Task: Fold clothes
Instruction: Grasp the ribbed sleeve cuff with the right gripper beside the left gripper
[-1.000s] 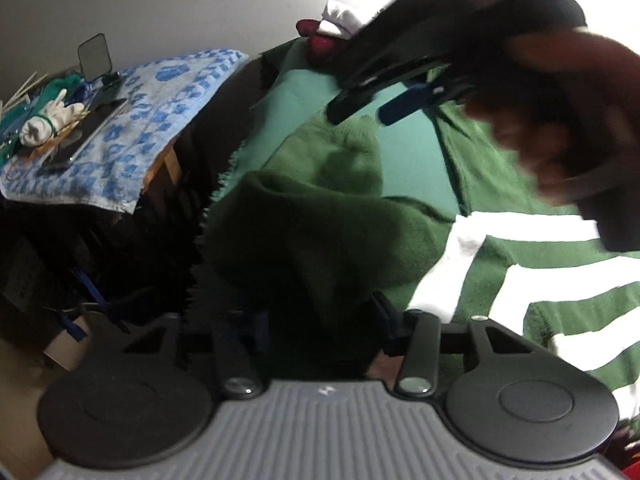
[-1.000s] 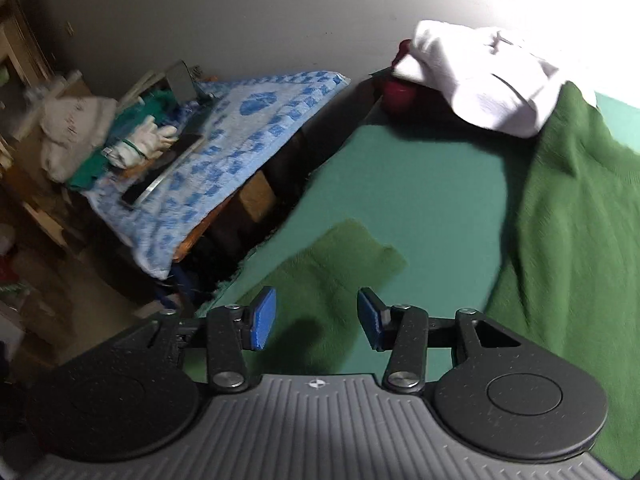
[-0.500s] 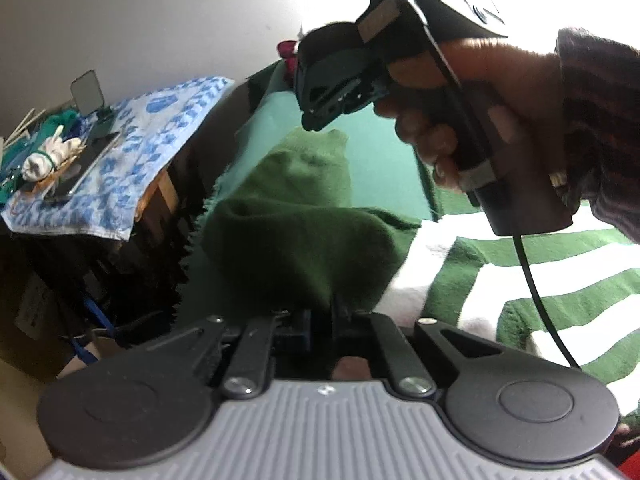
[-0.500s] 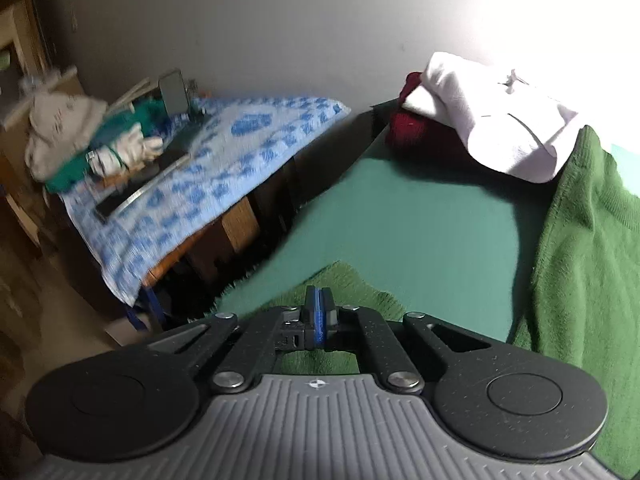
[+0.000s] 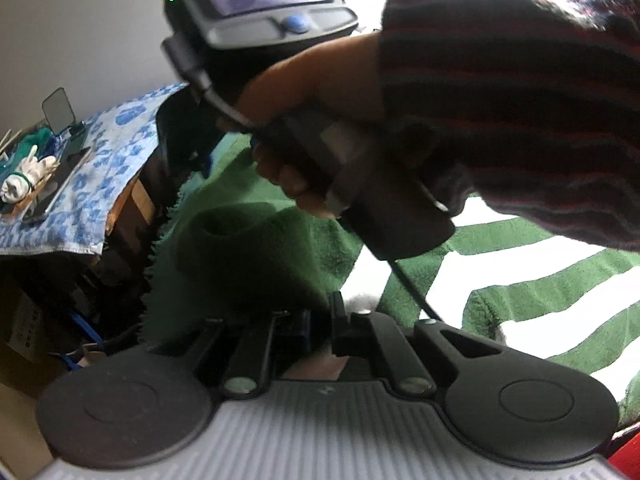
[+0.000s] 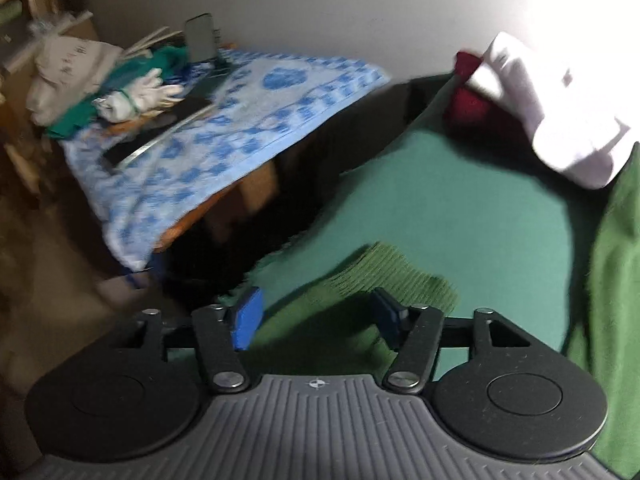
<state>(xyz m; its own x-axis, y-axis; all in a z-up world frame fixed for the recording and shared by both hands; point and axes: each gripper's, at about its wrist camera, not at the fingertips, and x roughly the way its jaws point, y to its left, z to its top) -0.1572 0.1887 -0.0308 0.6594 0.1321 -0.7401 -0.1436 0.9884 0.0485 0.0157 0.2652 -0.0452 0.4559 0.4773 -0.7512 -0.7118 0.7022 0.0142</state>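
Note:
A dark green sweater with white stripes [image 5: 540, 280] lies on a teal-green bed cover [image 6: 440, 200]. My left gripper [image 5: 320, 326] is shut on a bunched fold of its green sleeve [image 5: 248, 248], low at the near edge. In the right wrist view my right gripper [image 6: 318, 316] stands open just over the sleeve's ribbed cuff [image 6: 380, 276], a blue pad [image 6: 248, 316] on either side of it. A person's hand [image 5: 304, 176] in a striped sleeve [image 5: 520, 100] holds that right tool above the sweater; its fingertips are hidden in the left wrist view.
A side table under a blue-and-white patterned cloth [image 6: 240, 120] stands left of the bed with gloves, a phone and a small mirror on it. A dark gap separates it from the bed. A white cloth [image 6: 540, 112] lies over a red item [image 6: 468, 104] at the far end.
My right gripper, shut half a second ago, has opened over the cuff. The hand holding it has swung nearer across the left view. My left gripper, open a second ago, stays shut on the sleeve.

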